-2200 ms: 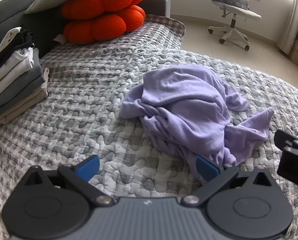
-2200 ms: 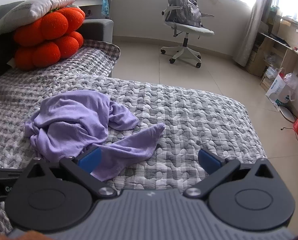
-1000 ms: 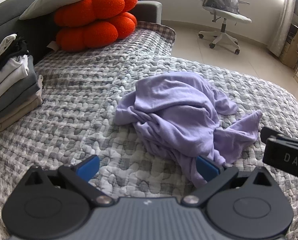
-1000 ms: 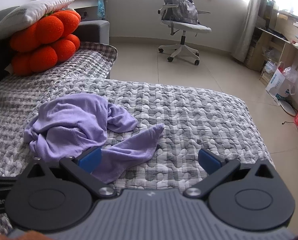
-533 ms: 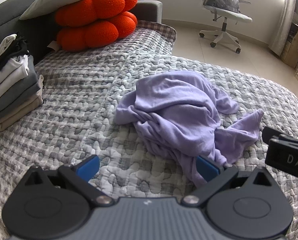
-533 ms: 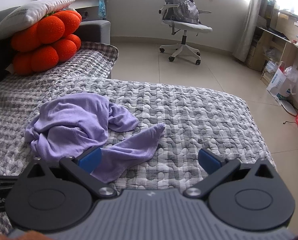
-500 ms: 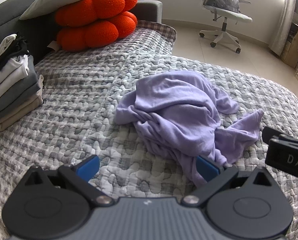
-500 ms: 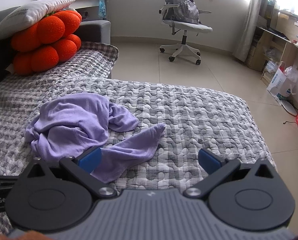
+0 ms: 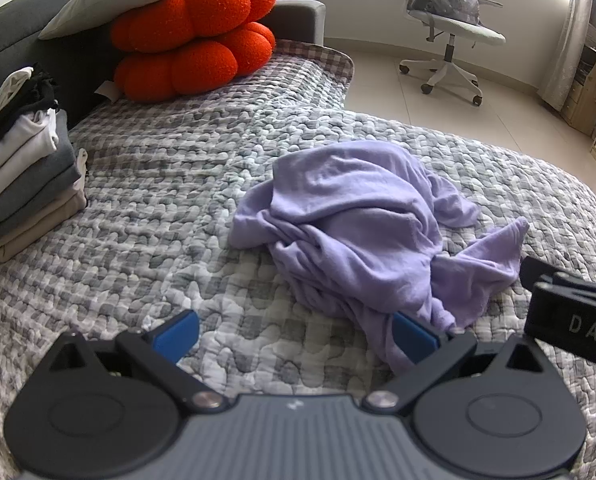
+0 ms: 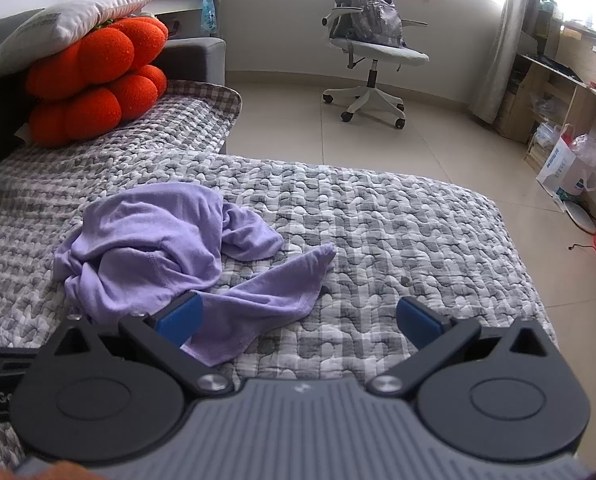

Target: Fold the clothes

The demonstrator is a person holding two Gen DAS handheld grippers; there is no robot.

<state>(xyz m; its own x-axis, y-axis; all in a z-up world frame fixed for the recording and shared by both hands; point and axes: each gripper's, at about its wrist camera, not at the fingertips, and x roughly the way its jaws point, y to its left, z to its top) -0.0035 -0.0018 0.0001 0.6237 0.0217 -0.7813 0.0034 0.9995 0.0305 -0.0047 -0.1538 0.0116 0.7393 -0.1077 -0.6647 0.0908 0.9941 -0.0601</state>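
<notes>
Garment status: one lavender garment [image 9: 358, 220] lies crumpled in a heap at centre frame of the left wrist view, on the grey-and-white quilted bed [image 9: 157, 208]; in the right wrist view the same heap sits left of centre with one limp end trailing toward the middle of the frame. No fold has been started on it; no edge or sleeve is laid flat. Stack of folded clothes [image 9: 21, 168] sits at the left edge of the left wrist view, white, grey and beige layers, so part of the task looks done, judged from that pile alone. Left tool [image 9: 293, 330]: blue pads spread wide, nothing between them, right pad just at the near hem of the heap; contact cannot be told. Right tool [image 10: 298, 316]: also spread wide and empty, left pad over the trailing end, right pad over bare quilt. Orange cushions [image 9: 193, 44] under a pillow occupy the upper left, well apart from the work. Remaining: grip the garment, spread it flat, fold, add to stack.
</notes>
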